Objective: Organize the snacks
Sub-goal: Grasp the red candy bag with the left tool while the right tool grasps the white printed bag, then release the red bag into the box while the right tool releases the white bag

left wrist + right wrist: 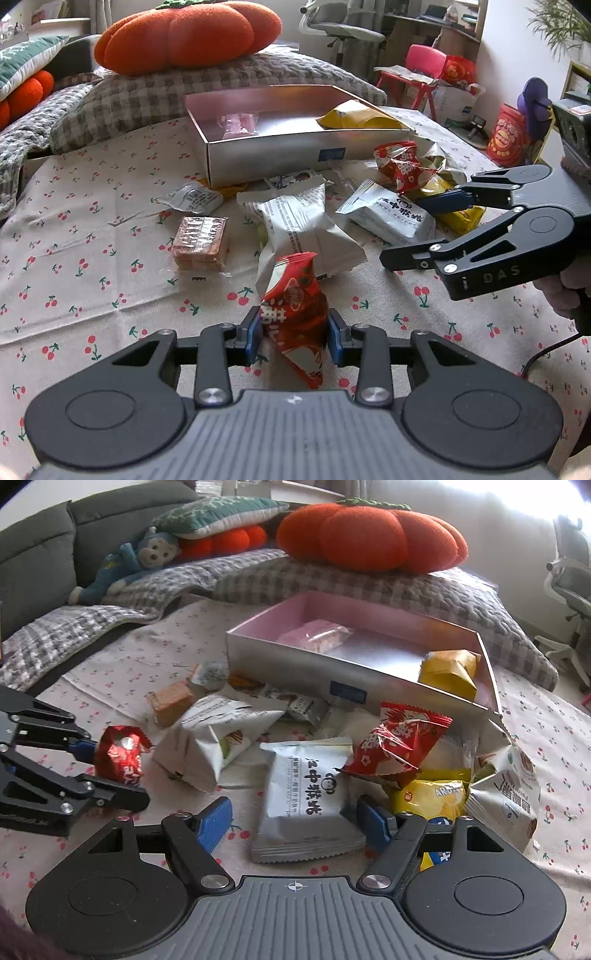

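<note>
My left gripper (295,332) is shut on a red snack packet (295,291), which its blue pads hold a little above the cherry-print cloth; the right wrist view shows the same gripper (118,771) at the left. My right gripper (295,825) is open, its jaws on either side of a white packet with black characters (306,794) lying flat. The right pad is at the packet's edge and the left pad stands clear of it. A silver box with a pink inside (273,155) holds a pink sweets packet (238,123) and a yellow packet (354,116).
Loose snacks lie in front of the box: a large white bag (299,229), a wafer block (199,243), a crumpled red packet (402,168), a yellow chip bag (432,794). Checked cushions and an orange pumpkin pillow (184,33) lie behind the box.
</note>
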